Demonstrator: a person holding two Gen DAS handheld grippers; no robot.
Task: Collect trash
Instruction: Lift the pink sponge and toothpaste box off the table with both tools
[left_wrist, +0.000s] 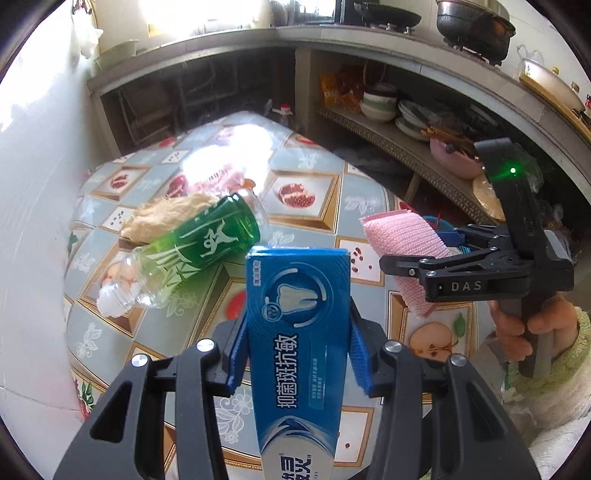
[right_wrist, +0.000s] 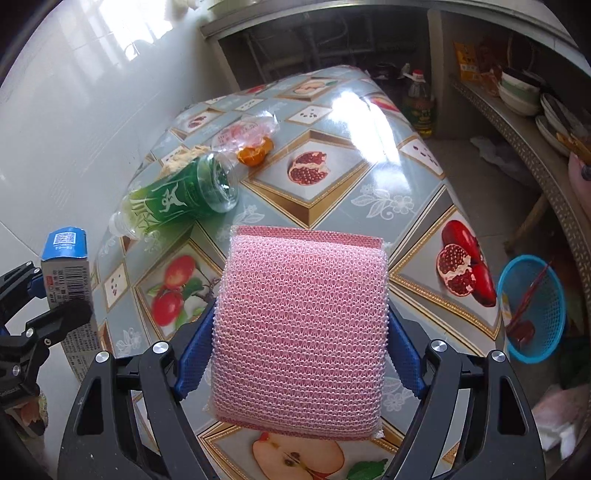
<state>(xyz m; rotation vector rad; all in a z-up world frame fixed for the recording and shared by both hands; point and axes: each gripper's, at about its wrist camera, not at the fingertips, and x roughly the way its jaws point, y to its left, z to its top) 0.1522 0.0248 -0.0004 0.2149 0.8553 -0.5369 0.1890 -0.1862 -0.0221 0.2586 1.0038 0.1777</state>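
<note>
Left gripper is clamped on a blue toothpaste box — blue pads pressed against both long sides, box standing upright between the fingers and held above the table. From the right wrist view the same box shows at the left edge, barcode side facing the camera.

Right gripper is closed on a pink mesh scouring pad, pads squeezing its left and right edges; pad is lifted off the table. In the left wrist view the pad hangs in the right gripper, right of the box and apart from it.

On the fruit-print tablecloth, near the wall:
- green plastic bottle on its side, cut end open toward the table centre
- crumpled brown paper just behind the bottle, touching it
- clear plastic wrapper with an orange peel beside the bottle's open end

Blue mesh basket sits on the floor off the table's right edge — some reddish scraps inside, can't tell what.
</note>
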